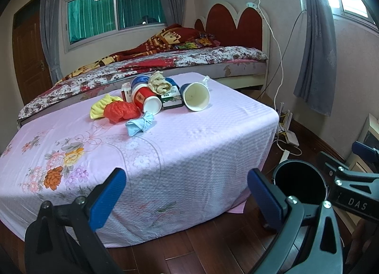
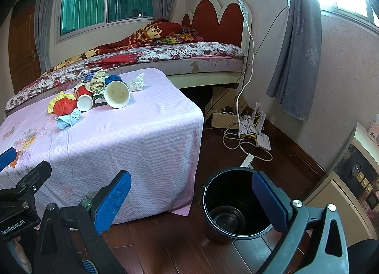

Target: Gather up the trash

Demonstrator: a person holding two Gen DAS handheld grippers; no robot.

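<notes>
A heap of trash lies on the pink cloth-covered table [image 1: 189,136]: a tipped white paper cup [image 1: 196,96], a red cup [image 1: 146,100], a crumpled red bag [image 1: 119,111], a yellow wrapper [image 1: 101,106], a light blue wad [image 1: 139,125], a green box [image 1: 172,100] and a beige wad [image 1: 159,82]. The heap also shows in the right wrist view, with the white cup [image 2: 117,94]. A black bin [image 2: 234,205] stands empty on the floor right of the table. My left gripper [image 1: 187,193] is open before the table's near edge. My right gripper [image 2: 191,196] is open, its right finger over the bin's rim.
A bed [image 1: 165,61] with a floral cover stands behind the table. Cables and a router [image 2: 260,139] lie on the wooden floor by the right wall. A grey curtain [image 2: 296,56] hangs there. A cabinet [image 2: 355,179] stands at far right.
</notes>
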